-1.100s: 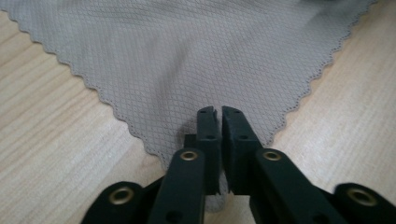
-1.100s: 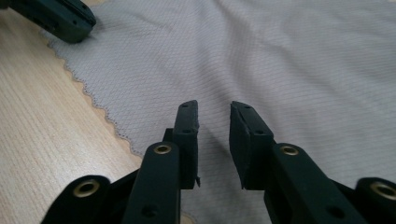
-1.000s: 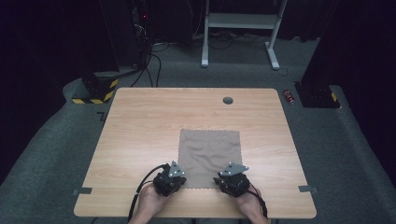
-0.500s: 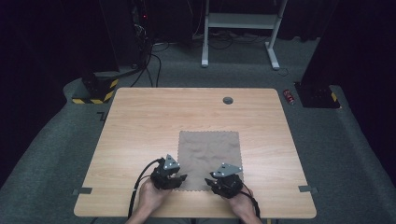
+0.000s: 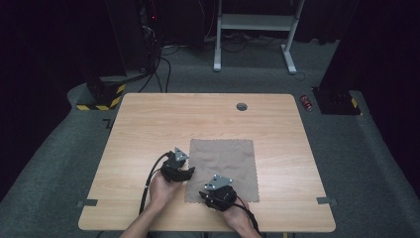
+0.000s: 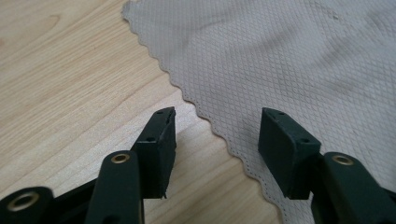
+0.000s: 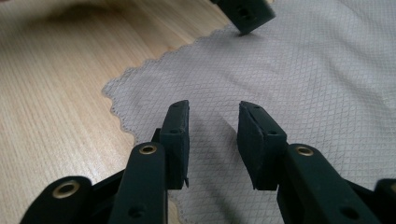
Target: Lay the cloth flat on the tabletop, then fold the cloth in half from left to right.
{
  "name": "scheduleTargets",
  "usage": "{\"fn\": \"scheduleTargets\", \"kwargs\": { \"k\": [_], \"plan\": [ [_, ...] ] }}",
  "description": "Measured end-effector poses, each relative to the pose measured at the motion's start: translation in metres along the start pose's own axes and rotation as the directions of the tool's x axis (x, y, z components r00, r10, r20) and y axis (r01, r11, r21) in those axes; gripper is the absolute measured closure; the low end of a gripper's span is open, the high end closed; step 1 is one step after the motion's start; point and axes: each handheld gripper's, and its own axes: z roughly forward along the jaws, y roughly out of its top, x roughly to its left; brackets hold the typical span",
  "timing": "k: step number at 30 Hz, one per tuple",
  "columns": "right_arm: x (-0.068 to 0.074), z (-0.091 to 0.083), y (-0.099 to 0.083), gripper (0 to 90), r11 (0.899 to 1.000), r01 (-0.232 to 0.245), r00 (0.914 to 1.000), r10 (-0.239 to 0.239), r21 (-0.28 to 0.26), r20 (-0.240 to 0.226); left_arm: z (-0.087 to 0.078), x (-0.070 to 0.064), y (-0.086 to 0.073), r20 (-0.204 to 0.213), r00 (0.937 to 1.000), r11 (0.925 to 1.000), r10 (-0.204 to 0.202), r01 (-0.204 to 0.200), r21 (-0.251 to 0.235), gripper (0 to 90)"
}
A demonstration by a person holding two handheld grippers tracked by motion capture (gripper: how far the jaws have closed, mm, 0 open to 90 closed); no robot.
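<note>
A grey-brown cloth [image 5: 225, 163] with a scalloped edge lies flat on the wooden table [image 5: 148, 124]. My left gripper [image 5: 182, 173] sits at the cloth's left edge. In the left gripper view the left gripper [image 6: 217, 119] is open, its jaws straddling the edge of the cloth [image 6: 289, 60], with one jaw over wood and one over fabric. My right gripper [image 5: 214, 195] is at the near left corner. It [image 7: 215, 109] is open just above the cloth [image 7: 303, 79], with nothing between its jaws. A jaw of the left gripper [image 7: 245, 14] shows at the top of the right gripper view.
A small dark round cap [image 5: 241, 106] is set in the table near its far edge. Tape tabs [image 5: 324, 201] mark the near corners. Beyond the table are a white desk frame [image 5: 252, 29], cables and a red can [image 5: 307, 102] on the floor.
The right gripper has slid left along the cloth's near edge to its near left corner. The left gripper has moved a little away from the person, up the cloth's left edge.
</note>
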Motion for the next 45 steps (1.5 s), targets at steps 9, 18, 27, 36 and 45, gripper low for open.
{"fn": "scheduleTargets", "kwargs": {
  "k": [9, 18, 27, 36, 45],
  "plan": [
    [0.003, -0.002, 0.002, 59.6, 1.000, -0.001, 0.9999, 0.001, -0.005, -0.016, 0.000, 0.011, 0.000, 0.026, 0.9979, 0.9983, -0.059, 0.059, -0.004, 44.7],
    [0.012, 0.002, 0.010, 58.5, 1.000, 0.009, 0.9987, -0.010, -0.026, -0.050, -0.006, 0.038, 0.013, 0.022, 0.9938, 0.9940, -0.109, 0.109, -0.008, 42.5],
    [0.023, 0.004, 0.014, 78.1, 0.998, 0.018, 0.9967, -0.022, -0.058, -0.078, 0.001, 0.060, 0.043, 0.010, 0.9889, 0.9885, -0.148, 0.149, -0.029, 43.2],
    [0.034, 0.009, 0.018, 75.2, 0.997, 0.032, 0.9928, -0.040, -0.070, -0.113, 0.026, 0.069, 0.062, 0.044, 0.9760, 0.9768, -0.213, 0.214, -0.011, 43.6],
    [0.044, 0.015, 0.017, 69.1, 0.998, 0.042, 0.9904, -0.049, -0.057, -0.129, 0.051, 0.073, 0.074, -0.008, 0.9832, 0.9820, -0.183, 0.183, 0.047, 43.9]
  ]
}}
